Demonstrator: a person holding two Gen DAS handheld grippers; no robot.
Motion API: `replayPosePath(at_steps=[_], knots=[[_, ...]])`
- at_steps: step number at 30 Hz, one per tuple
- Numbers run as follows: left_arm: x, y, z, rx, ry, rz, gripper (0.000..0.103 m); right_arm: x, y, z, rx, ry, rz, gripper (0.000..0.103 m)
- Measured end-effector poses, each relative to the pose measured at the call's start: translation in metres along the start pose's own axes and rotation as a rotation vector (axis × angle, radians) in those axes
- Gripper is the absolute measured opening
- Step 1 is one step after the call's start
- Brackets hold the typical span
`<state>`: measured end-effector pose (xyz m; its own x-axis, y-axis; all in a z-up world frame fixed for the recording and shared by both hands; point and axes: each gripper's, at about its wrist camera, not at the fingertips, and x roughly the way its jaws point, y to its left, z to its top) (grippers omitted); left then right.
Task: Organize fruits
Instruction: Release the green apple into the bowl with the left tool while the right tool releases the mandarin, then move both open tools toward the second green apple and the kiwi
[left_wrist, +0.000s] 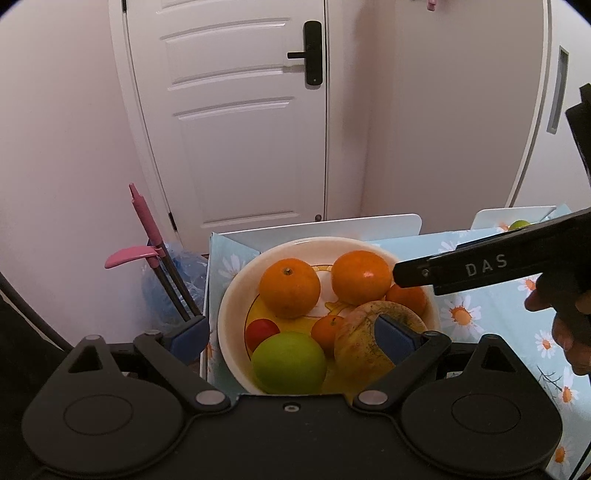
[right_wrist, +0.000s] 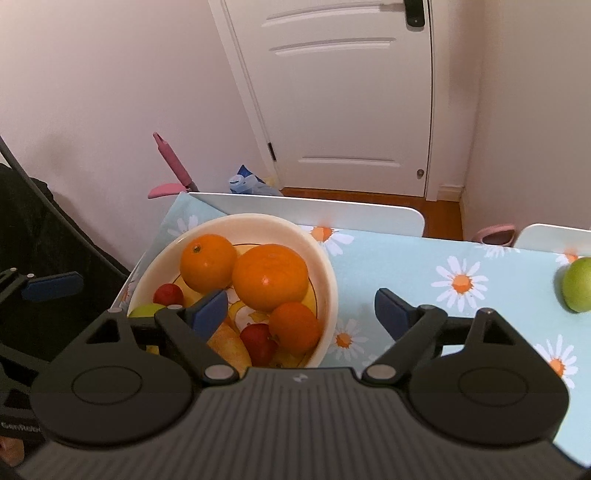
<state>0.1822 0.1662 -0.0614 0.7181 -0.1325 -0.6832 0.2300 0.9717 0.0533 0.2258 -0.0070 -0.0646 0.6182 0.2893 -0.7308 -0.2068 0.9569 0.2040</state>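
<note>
A cream bowl (left_wrist: 231, 306) (right_wrist: 328, 280) sits at the table's far left corner. It holds several oranges (left_wrist: 290, 288) (right_wrist: 271, 277), a green apple (left_wrist: 290, 362), a small red fruit (left_wrist: 261, 332), another red fruit (right_wrist: 258, 341) and a yellowish mottled fruit (left_wrist: 360, 347). My left gripper (left_wrist: 291, 338) is open above the bowl's near side, its jaws spanning the green apple and the mottled fruit. My right gripper (right_wrist: 301, 314) is open and empty over the bowl's right rim. A second green apple (right_wrist: 578, 290) lies on the table at the far right, also showing in the left wrist view (left_wrist: 520, 224).
The table carries a light blue daisy cloth (right_wrist: 461, 266). White chair backs (right_wrist: 314, 210) stand behind it. A pink-handled tool (left_wrist: 146, 221) and a blue bag (left_wrist: 166, 288) lean by the wall at left. A white door (left_wrist: 240, 110) is behind.
</note>
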Motion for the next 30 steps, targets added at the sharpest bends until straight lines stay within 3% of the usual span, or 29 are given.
replayPosePath(at_steps=[17,30], knots=[[-0.026,-0.008,0.005,0.016,-0.082,-0.010,0.098,-0.073,-0.011,-0.015,0.039,-0.088,-0.101,0.102],[-0.047,-0.067,0.009,-0.004,-0.089,0.018,0.098,-0.130,-0.084,-0.045,0.070,-0.126,-0.133,0.102]])
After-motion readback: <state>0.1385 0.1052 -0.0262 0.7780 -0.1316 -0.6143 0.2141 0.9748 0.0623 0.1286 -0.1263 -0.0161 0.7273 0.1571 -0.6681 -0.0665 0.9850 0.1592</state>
